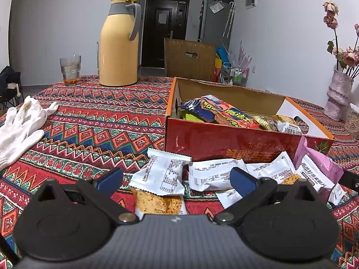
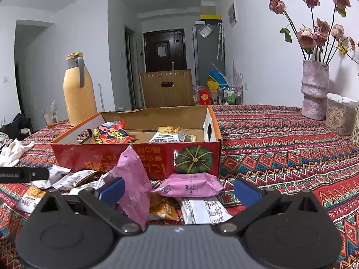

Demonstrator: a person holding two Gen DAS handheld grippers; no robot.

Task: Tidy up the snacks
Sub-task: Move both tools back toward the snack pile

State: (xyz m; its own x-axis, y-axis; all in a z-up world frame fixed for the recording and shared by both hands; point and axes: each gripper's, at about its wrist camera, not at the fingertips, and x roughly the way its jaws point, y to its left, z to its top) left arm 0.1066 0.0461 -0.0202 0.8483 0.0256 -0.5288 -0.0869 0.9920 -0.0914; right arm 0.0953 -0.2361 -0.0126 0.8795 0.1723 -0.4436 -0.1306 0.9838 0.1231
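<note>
Before the red box [image 1: 224,139], both grippers' fingers [image 1: 110,180] [image 2: 112,189] spread wide over snack packets [image 1: 161,174].

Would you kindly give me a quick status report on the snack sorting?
Left tool open, right tool open, both empty. Loose snack packets on the tablecloth before the red box, which is partly filled. Nothing blocking.

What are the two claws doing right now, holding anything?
Left gripper: open, holding nothing, above white snack packets.
Right gripper: open, holding nothing, above pink packets.
</note>
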